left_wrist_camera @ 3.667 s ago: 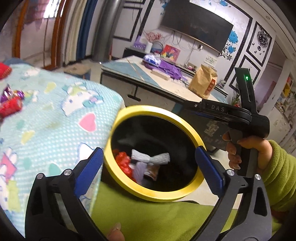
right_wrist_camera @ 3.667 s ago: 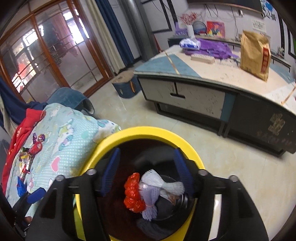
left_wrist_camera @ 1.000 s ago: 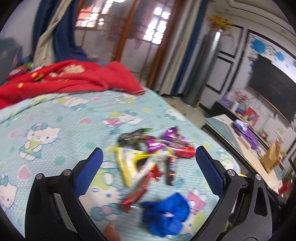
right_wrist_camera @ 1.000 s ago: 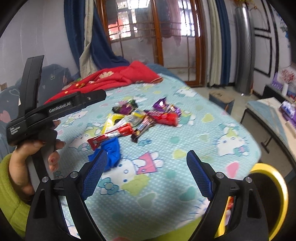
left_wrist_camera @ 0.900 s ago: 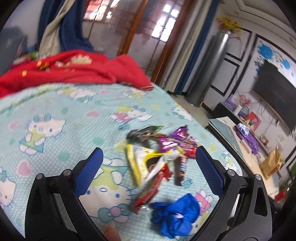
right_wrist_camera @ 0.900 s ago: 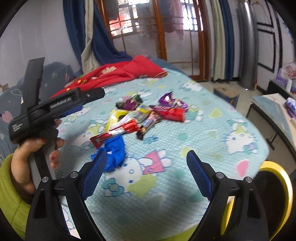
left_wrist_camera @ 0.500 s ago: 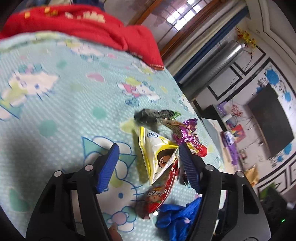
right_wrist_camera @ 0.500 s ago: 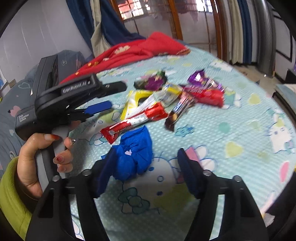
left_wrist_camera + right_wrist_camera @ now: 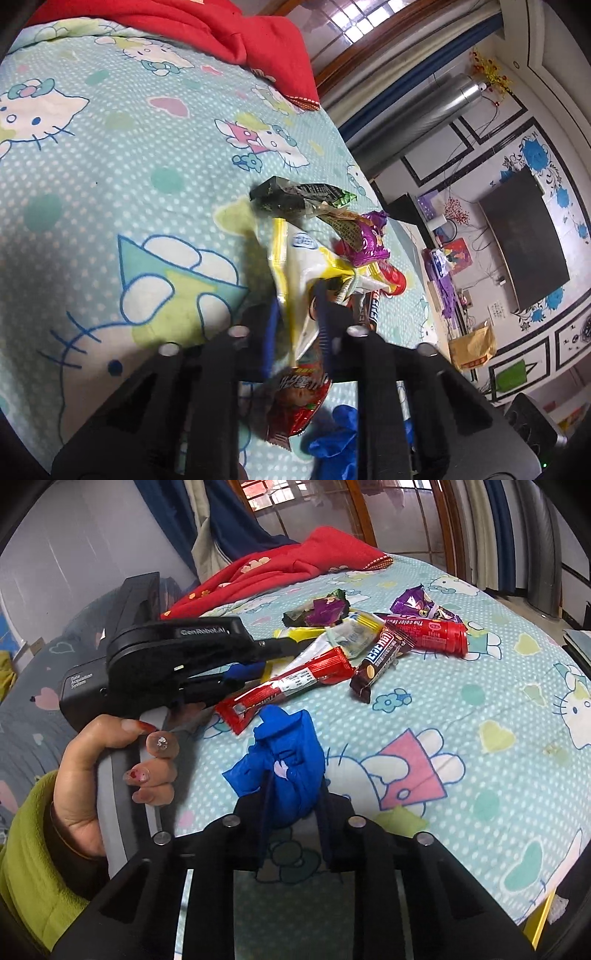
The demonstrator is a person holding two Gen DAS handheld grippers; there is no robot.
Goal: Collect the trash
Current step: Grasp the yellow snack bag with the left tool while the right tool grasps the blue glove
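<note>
Both tongs, wide open a second ago, now closing on trash. Left gripper [image 9: 295, 314] closed on yellow-white packet [image 9: 299, 269]; right gripper [image 9: 293, 797] closed on blue crumpled glove [image 9: 284, 753], near edge of sheet [image 9: 480, 709]. Pickup judged begun; lift and carry to bin remain. Counted on sheet: eight pieces, namely seven wrappers, one glove; grippers, two.

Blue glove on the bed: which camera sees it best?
The right wrist view: the blue glove sits whole and centred, between the closing jaws. The left wrist view catches only a crumpled bit at the bottom, partly hidden.
</note>
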